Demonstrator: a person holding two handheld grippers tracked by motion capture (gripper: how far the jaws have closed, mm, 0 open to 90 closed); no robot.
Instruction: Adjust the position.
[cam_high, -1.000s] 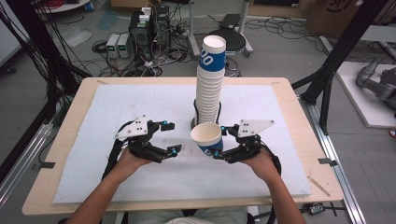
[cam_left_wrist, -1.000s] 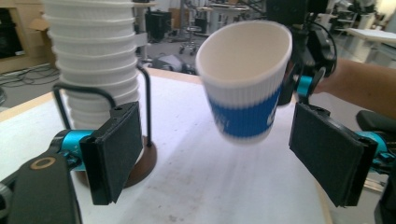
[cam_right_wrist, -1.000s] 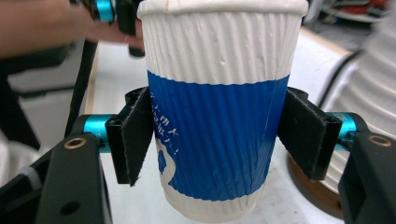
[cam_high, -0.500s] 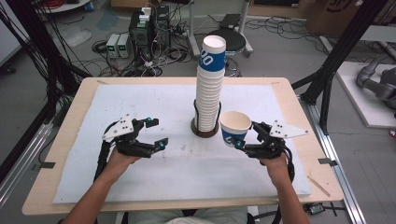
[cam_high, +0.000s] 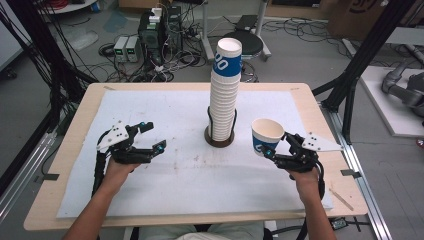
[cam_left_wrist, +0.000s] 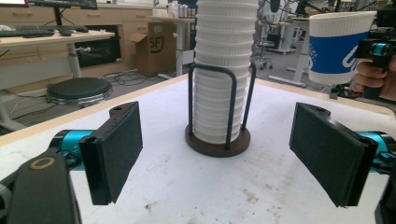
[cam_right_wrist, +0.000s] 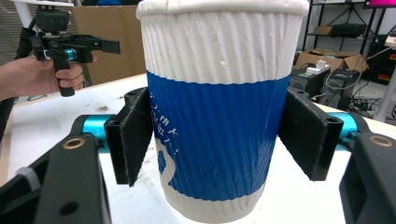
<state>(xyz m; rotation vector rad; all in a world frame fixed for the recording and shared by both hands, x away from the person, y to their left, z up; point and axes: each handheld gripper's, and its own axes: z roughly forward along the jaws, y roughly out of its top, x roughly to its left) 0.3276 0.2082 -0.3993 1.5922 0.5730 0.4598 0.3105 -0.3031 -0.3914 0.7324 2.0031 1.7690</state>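
The right tongs pinch a single blue-and-white paper cup by its lower wall, upright and held just above the table to the right of the tall cup stack in its wire holder. The left tongs hang spread and empty over the table, well apart from the stack. The thin ribbed wall could buckle if the squeeze tightens, and a loose grip could let the cup slip or tip as it is set down. A careless swing of either hand toward the middle could knock the leaning top of the stack.
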